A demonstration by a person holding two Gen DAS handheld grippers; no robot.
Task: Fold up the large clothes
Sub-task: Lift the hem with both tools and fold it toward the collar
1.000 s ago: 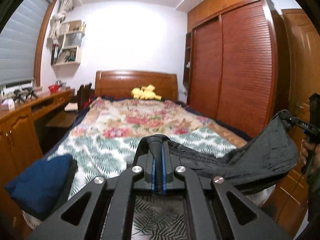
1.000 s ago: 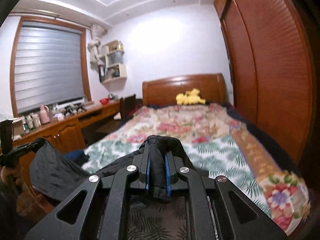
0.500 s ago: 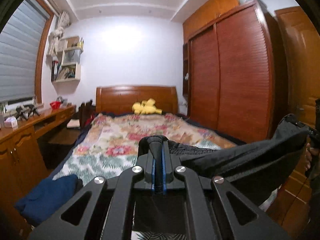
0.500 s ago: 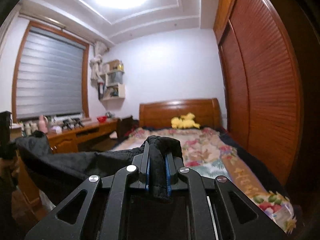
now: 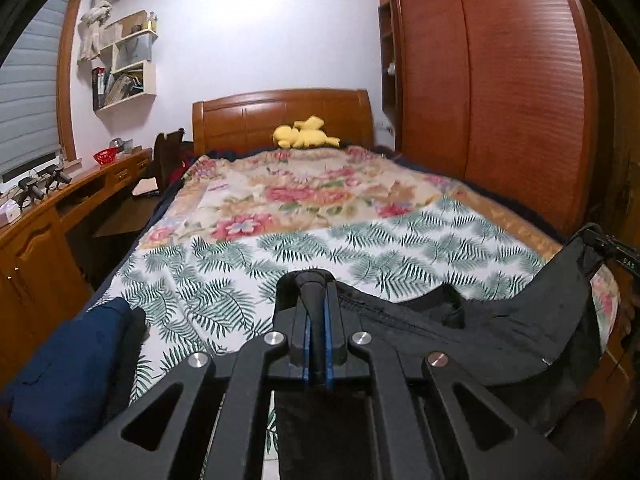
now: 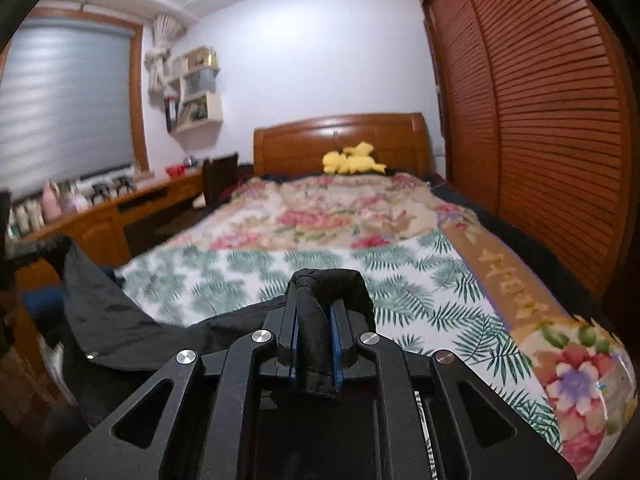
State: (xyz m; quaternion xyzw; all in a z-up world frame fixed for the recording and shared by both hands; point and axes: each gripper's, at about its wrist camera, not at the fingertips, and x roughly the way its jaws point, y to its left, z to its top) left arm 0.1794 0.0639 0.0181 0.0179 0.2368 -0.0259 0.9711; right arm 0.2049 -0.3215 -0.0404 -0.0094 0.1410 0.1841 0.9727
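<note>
A large black garment [image 5: 500, 332] hangs stretched between my two grippers over the foot of the bed [image 5: 320, 240]. My left gripper [image 5: 316, 292] is shut on one black edge of it, the cloth pinched between the blue pads. In the right wrist view my right gripper [image 6: 316, 296] is shut on a thick folded edge of the same black garment [image 6: 120, 320], which sags away to the left. The right gripper's tip [image 5: 608, 246] shows at the far right of the left wrist view, holding the cloth up. The garment's lower part is hidden below both grippers.
The bed has a leaf-and-flower cover, a wooden headboard [image 5: 280, 116] and a yellow plush toy [image 5: 306, 134]. A folded dark blue cloth [image 5: 68, 372] lies at the bed's near left corner. A wooden desk [image 5: 52, 216] runs along the left, a wardrobe [image 5: 500, 100] along the right.
Both grippers rose with the garment half a second ago, then dropped and tilted down toward the bed. The cloth now sags lower over the foot of the bed. Both grips held.
</note>
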